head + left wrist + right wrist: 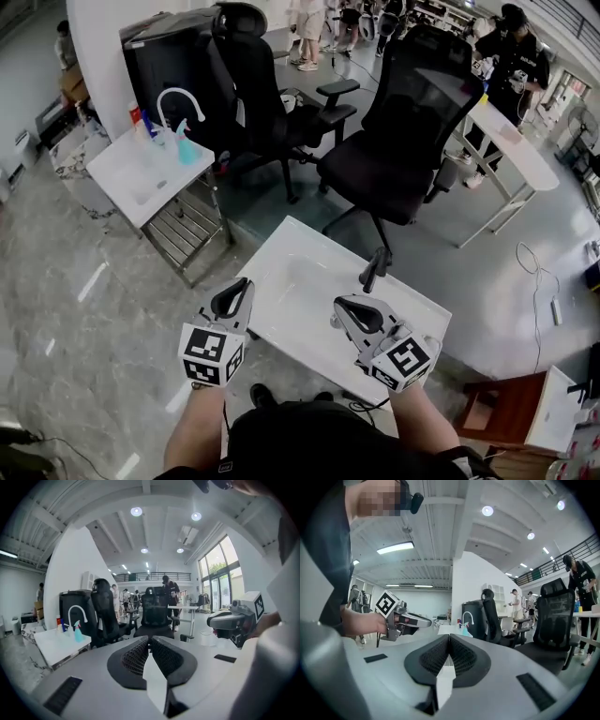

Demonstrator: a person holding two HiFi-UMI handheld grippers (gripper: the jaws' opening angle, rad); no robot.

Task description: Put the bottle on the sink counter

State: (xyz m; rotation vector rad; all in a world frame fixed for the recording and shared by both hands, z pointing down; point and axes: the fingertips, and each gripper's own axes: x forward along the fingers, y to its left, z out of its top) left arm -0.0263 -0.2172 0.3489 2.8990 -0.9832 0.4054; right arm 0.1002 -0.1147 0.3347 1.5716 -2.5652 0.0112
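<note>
A teal spray bottle [187, 150] stands upright on the white sink counter [122, 178] at the far left, beside the curved white faucet [178, 98]. It also shows in the left gripper view as a small teal bottle [78, 633] and in the right gripper view [465, 631]. Both grippers hover side by side over a white table [309, 248], far from the bottle. My left gripper [234, 298] [150, 638] is shut with nothing in it. My right gripper [349, 311] [449, 635] is shut and empty too.
Two black office chairs [253, 84] [412, 122] stand beyond the table. A small black fitting [375, 270] rises from the table's far edge. A metal rack [183, 234] sits under the sink counter. People stand at the back by a white desk [511, 150].
</note>
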